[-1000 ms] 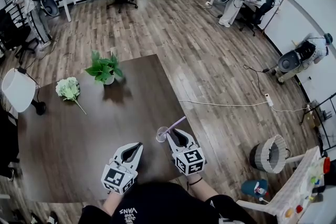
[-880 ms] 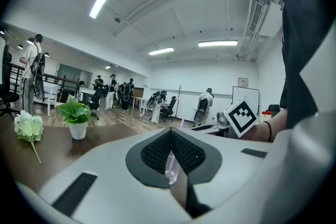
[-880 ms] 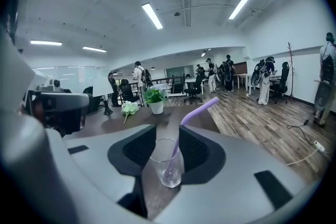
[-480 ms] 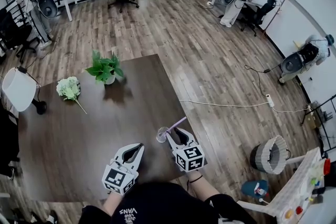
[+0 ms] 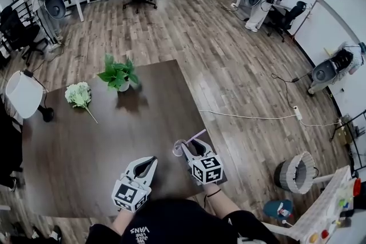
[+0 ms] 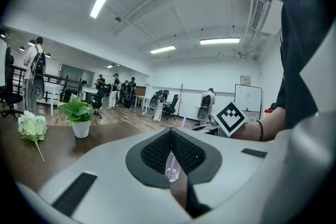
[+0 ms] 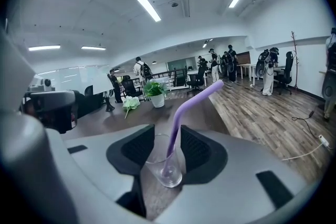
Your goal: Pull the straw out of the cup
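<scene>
A small clear glass cup stands on the dark wooden table near its right edge, with a bent purple straw leaning out of it to the right. My right gripper straddles the cup; its jaws are opening and the pads stand just off the glass. The head view shows the cup and straw at the tips of the right gripper. My left gripper hovers a short way left of the cup, its pads meeting at the tip. In the left gripper view the cup shows beyond the left gripper.
A potted green plant and a bunch of white flowers sit at the table's far side. A white lamp shade stands off the left edge. The table's right edge runs close past the cup. People and chairs are far back.
The right gripper's jaws have spread apart from around the cup, which stays standing on the table. The left gripper has not moved.
</scene>
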`<state>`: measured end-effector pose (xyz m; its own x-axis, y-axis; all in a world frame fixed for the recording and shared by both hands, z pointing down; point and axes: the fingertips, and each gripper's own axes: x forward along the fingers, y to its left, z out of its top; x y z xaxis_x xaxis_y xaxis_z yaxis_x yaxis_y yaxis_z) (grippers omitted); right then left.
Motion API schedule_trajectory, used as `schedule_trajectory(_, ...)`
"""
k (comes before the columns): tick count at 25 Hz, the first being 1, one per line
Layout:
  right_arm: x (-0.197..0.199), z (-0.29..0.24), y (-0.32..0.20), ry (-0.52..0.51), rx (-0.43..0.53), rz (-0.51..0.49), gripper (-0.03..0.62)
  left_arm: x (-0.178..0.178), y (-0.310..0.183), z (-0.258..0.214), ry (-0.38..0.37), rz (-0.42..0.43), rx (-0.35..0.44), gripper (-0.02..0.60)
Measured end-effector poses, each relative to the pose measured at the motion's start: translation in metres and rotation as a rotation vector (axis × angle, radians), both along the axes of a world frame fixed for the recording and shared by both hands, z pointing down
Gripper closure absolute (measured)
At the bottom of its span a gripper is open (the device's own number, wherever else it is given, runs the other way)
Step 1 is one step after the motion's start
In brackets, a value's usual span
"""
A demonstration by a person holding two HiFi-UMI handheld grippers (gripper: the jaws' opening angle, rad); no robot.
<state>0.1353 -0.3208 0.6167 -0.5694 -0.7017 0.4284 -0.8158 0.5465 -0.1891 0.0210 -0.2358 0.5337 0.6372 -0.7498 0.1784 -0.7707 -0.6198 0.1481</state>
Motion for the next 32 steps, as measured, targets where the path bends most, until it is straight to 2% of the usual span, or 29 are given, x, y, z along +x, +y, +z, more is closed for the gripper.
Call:
schedule_trajectory(10,-0.004,0.011,-0.006,0.019,-0.017,-0.004,0.448,-0.004,-0.002,0.001,-0.007,-0.013,-0.003,0.571)
schedule_trajectory(11,-0.003,0.011,-0.006,0.024,-0.013,-0.002,0.455,-0.004,-0.002,0.001,-0.008,-0.014,-0.002,0.571)
schedule_trajectory(14,0.0,0.009,-0.007,0.037,0.005,0.002,0.539,-0.003,-0.002,0.0,-0.007,-0.015,-0.002,0.571)
schedule_trajectory(23,-0.001,0.008,-0.006,0.037,0.004,-0.005,0.548,-0.003,-0.001,0.0,-0.003,-0.012,-0.005,0.571)
schedule_trajectory(32,0.003,-0.01,-0.005,0.017,0.047,0.012,0.551,-0.003,0.002,-0.003,0.002,-0.002,0.008,0.571)
